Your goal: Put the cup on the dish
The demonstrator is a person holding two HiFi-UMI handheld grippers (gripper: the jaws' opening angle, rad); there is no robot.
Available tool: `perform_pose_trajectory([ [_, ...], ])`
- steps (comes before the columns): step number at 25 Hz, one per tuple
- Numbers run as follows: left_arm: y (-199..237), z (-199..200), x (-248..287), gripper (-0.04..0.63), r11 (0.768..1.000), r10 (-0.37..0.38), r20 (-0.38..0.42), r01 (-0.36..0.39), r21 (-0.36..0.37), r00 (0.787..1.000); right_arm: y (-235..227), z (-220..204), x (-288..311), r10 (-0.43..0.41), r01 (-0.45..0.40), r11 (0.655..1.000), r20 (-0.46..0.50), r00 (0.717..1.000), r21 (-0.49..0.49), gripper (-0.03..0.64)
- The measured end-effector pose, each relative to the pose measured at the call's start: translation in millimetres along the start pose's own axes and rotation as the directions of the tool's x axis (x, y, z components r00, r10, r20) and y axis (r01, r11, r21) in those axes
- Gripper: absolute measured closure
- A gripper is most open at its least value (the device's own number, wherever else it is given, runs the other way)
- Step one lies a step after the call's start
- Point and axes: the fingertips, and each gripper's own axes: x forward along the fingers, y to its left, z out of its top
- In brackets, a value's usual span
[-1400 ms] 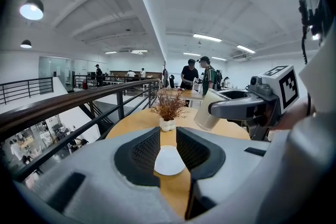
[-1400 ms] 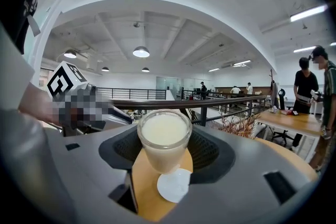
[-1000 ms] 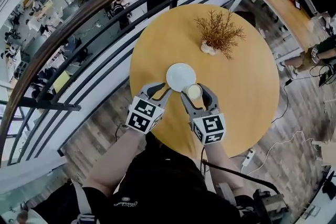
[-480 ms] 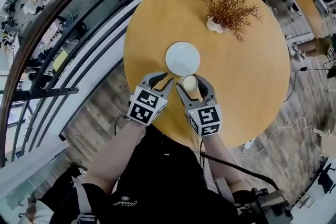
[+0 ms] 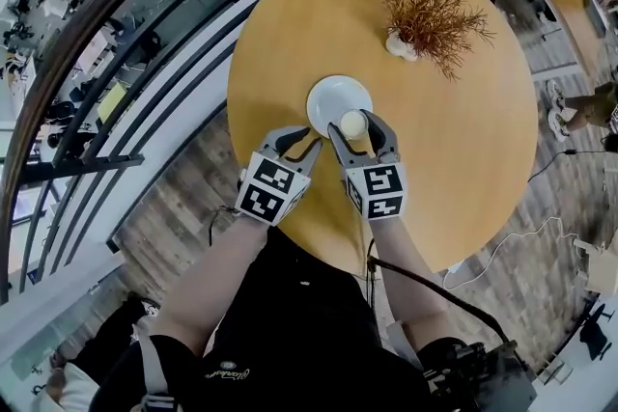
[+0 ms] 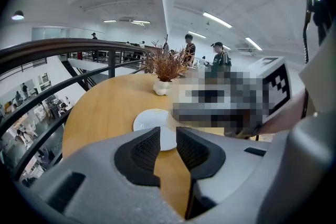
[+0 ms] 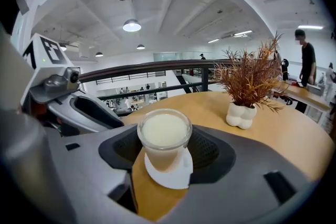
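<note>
A clear cup point(image 7: 164, 136) of milky liquid sits between the pads of my right gripper point(image 7: 164, 145), which is shut on it. The head view shows the cup point(image 5: 353, 123) over the near right part of the white dish point(image 5: 331, 96); the right gripper point(image 5: 356, 129) comes in from the near side. Part of the dish point(image 7: 173, 174) shows right under the cup; I cannot tell if they touch. My left gripper point(image 5: 294, 142) hovers just near-left of the dish. Its jaws point(image 6: 167, 139) stand a little apart with nothing between them, and the dish point(image 6: 152, 120) lies just beyond.
The round wooden table point(image 5: 454, 140) also carries a dry reddish plant in a white pot point(image 5: 423, 7) at its far side. A dark railing point(image 5: 145, 24) curves past the table's left, with a drop to a lower floor. People stand far off.
My right gripper has carried the cup forward from beside the dish's near edge to over the dish. The left gripper has stayed close beside it.
</note>
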Motion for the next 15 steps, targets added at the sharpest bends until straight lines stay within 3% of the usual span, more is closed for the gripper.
perform_pose_trajectory([
  [8,2.1,-0.4,8.2,0.499,1.0,-0.007,-0.001,0.007,-0.009,1.0,-24.4,-4.6,54.8,-0.017,0.015,1.0,-0.086,0.996,-0.024,0.357],
  [15,9.1,-5.2,8.2,0.499,1.0,0.002,-0.013,-0.003,-0.025,1.0,-34.2,-25.6,64.9,-0.025,0.021,0.999,-0.174,0.984,-0.025,0.357],
])
